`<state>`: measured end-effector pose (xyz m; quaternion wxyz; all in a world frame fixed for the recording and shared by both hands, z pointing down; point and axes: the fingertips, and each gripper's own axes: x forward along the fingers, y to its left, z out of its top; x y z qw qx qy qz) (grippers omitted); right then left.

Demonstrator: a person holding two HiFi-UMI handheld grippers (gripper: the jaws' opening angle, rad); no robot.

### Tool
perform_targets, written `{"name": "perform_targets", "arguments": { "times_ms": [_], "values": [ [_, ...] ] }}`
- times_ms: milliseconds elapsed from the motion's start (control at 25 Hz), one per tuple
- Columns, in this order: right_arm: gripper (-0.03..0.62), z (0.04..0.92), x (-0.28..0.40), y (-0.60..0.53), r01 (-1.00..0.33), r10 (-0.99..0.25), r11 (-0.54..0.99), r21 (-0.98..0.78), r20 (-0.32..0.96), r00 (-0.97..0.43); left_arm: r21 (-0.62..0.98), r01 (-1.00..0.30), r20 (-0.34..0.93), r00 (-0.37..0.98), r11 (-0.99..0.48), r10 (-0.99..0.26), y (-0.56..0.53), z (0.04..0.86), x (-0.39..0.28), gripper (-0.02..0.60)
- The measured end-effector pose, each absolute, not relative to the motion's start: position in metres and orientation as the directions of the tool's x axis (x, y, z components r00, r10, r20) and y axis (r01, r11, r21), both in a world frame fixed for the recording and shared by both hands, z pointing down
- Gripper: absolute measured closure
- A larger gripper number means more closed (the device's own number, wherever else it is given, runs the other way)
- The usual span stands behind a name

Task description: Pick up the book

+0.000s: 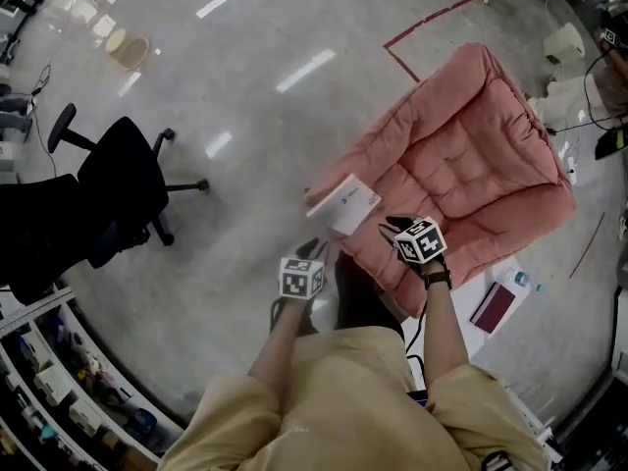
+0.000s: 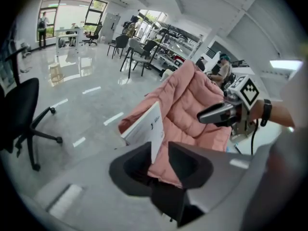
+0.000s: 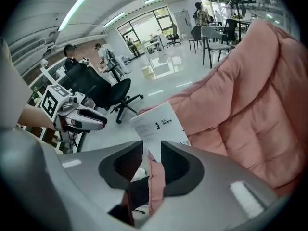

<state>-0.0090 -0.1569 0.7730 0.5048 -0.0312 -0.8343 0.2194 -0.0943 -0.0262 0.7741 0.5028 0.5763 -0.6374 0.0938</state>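
Book [image 1: 343,204]: 1 thin white paperback on pink cushion [image 1: 471,155] edge. Likely light, bendy; pinch near corner. Left gripper [image 2: 159,153], right gripper [image 3: 151,150]: jaws part-open, empty.

Cushion [image 1: 471,155] blocks R; floor [image 1: 231,238] open L

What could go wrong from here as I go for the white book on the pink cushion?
The book lies at the very edge of the pink cushion; a nudge may slide it to the floor. The left gripper and right gripper have narrow gaps, so they may push the book rather than straddle it. Jaws might pinch cushion fabric.
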Motion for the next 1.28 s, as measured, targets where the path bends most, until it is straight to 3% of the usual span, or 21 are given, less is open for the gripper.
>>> {"name": "perform_targets", "arguments": {
  "times_ms": [120,320,680,920,1200,1280],
  "values": [
    [0.431,0.801,-0.021,-0.161,-0.136,0.324,0.897,-0.421,0.834,-0.448,0.484,-0.801,0.754,0.175,0.354,-0.634,-0.026,0.803,-0.097,0.441],
    [0.382,0.838,-0.036,-0.168,-0.058,0.364,0.909,-0.413,0.853,-0.374,0.546,-0.745,0.746,0.224,0.383,-0.627,-0.024,0.849,-0.097,0.322],
    [0.233,0.914,-0.052,-0.196,0.099,0.399,0.917,-0.387,0.874,-0.276,0.630,-0.641,0.718,0.266,0.438,-0.644,-0.033,0.920,-0.101,0.230],
    [0.233,0.954,-0.070,-0.199,0.237,0.421,0.900,-0.365,0.868,-0.264,0.628,-0.620,0.700,0.186,0.470,-0.690,-0.042,0.954,-0.122,0.230],
    [0.229,0.994,-0.071,-0.194,0.369,0.435,0.859,-0.354,0.886,-0.163,0.627,-0.639,0.692,0.195,0.445,-0.695,-0.061,0.985,-0.129,0.235],
    [0.232,1.002,-0.072,-0.193,0.403,0.428,0.849,-0.343,0.893,-0.140,0.639,-0.639,0.679,0.207,0.428,-0.704,-0.066,0.989,-0.128,0.263]
  ]
}}
